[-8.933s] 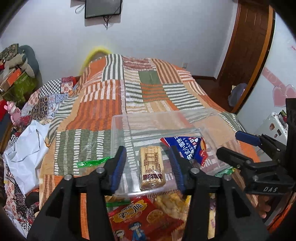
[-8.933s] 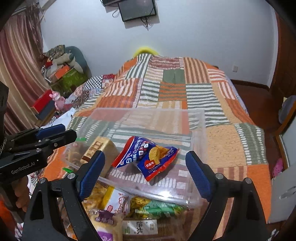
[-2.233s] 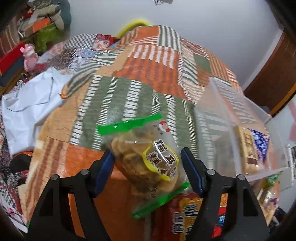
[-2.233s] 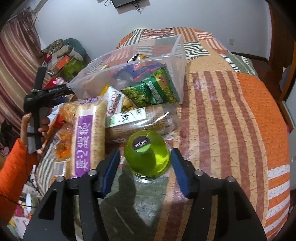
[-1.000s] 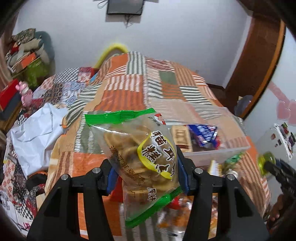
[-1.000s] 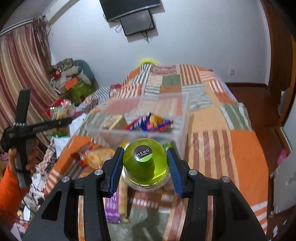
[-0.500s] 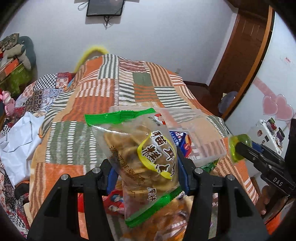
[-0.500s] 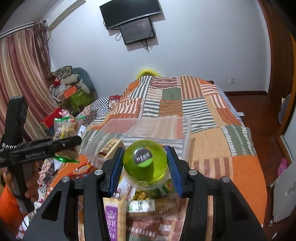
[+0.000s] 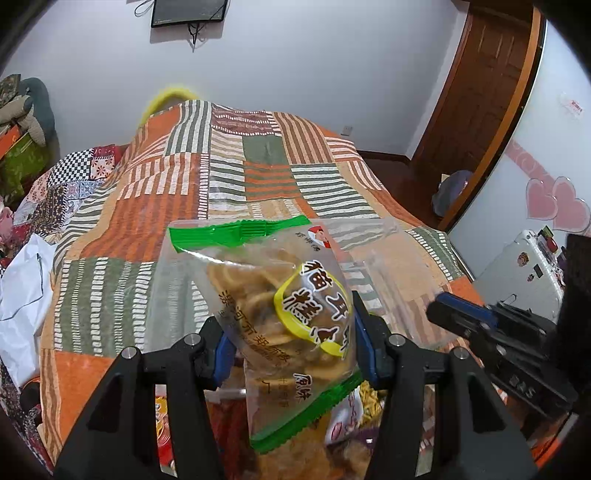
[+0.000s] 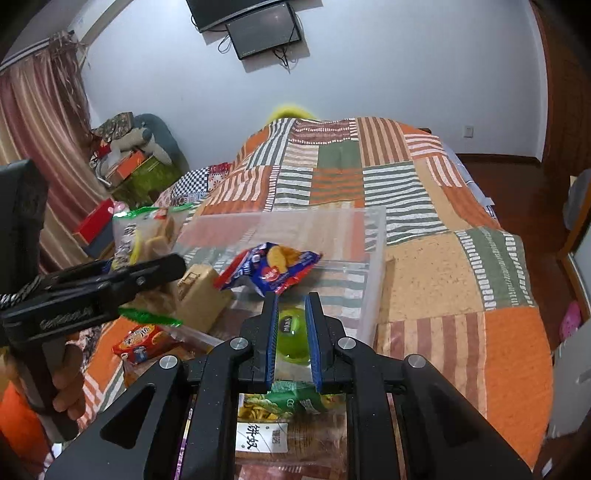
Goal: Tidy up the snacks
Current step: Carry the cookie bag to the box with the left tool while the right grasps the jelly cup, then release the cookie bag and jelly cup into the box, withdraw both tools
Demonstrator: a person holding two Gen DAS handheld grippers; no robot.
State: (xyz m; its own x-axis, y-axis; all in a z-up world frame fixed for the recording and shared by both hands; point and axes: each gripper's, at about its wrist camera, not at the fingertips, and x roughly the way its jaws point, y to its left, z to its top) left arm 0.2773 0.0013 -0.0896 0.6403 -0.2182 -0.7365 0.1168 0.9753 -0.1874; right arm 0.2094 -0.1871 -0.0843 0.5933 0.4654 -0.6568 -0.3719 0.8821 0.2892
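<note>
Snacks bin [image 10: 373, 258] holds chip bag [image 10: 273, 267]; left gripper [image 9: 291, 343] grasps cookies [image 9: 280, 314]; right gripper [image 10: 291, 317] clenched, empty.

A bed [image 10: 424, 258] covered by a patchwork quilt [image 9: 229, 177] of orange, green and striped squares fills the middle of both views. Behind it stands a plain pale wall [image 9: 314, 66] with a dark screen [image 10: 262, 33] mounted high, cables hanging below. At upper right of the left view a brown wooden door [image 9: 476, 99] meets dark wood floor [image 10: 517, 177]. Striped reddish curtains [image 10: 40, 122] hang at the left, beside a heap of boxes and cushions [image 10: 129, 155]. Pink hearts [image 9: 557, 206] decorate the right wall.
</note>
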